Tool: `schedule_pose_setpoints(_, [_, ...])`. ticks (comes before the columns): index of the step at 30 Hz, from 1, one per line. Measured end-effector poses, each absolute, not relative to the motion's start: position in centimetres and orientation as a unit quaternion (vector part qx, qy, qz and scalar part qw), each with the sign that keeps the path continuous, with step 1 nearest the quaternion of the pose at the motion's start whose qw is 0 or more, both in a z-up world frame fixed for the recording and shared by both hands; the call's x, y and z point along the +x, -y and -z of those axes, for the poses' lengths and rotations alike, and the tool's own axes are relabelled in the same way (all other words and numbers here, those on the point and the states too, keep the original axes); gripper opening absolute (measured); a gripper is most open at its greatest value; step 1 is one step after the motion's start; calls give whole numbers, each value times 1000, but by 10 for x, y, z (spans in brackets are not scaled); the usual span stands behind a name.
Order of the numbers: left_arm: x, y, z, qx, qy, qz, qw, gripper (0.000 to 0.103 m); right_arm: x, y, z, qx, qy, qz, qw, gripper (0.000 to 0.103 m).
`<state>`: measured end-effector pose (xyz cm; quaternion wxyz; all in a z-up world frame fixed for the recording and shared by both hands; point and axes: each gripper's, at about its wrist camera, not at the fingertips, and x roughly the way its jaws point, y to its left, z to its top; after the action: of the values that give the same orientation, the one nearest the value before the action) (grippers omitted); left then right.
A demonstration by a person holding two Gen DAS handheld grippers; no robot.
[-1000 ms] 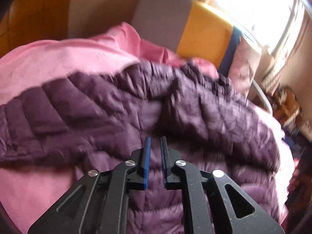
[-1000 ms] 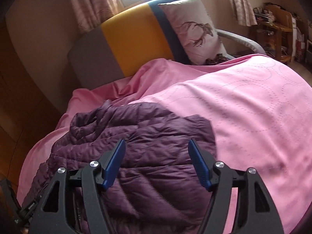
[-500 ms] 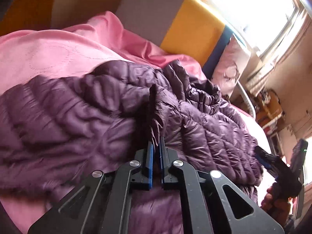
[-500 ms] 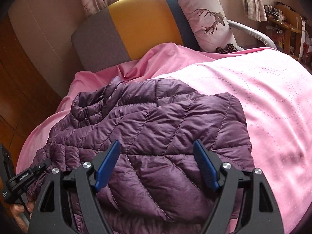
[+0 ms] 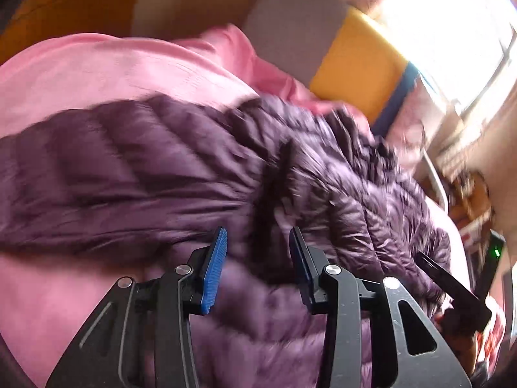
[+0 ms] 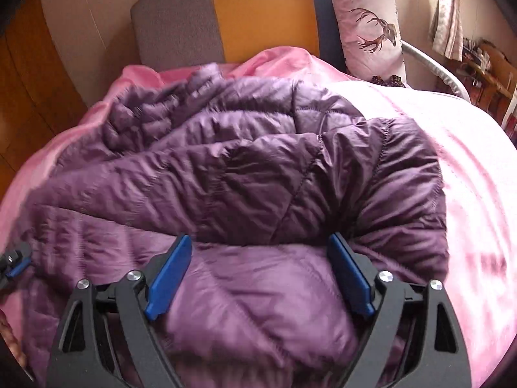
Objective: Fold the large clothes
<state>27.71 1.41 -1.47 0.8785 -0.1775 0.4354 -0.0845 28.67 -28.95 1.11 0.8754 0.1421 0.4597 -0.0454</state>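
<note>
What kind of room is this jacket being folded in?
Most likely a bedroom: the purple puffer jacket lies on a pink bedspread, with a padded headboard and a deer-print pillow behind it.

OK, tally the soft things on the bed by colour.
Purple: 1, the quilted puffer jacket
Pink: 1, the bedspread
Pale with a deer print: 1, the pillow
Total: 3

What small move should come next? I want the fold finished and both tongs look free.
Probably lower the right tongs, which are open, onto the jacket edge at the fold just ahead and close. The left tongs are open too, holding nothing, and the jacket lies bunched on the pink cover.
</note>
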Motion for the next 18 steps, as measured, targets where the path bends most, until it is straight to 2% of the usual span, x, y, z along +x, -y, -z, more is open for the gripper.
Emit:
schedule_pose_setpoints(4, [239,-72,7,-230,-402,31,886,39,249,268,-31,161,-449,2,879,94])
schedule_pose_setpoints(8, [198,-152,18,-291,-388,-44,873,55,212,232,-26,143,-458,-42,877,94])
schedule_pose_setpoints(10, [187,-184,22,-309,-381,-86,867,58,200,214,-18,121,-466,-44,876,95])
schedule_pose_setpoints(18, [158,-326,52,-460,-339,-208,794,58,190,187,-4,72,-472,-31,878,97])
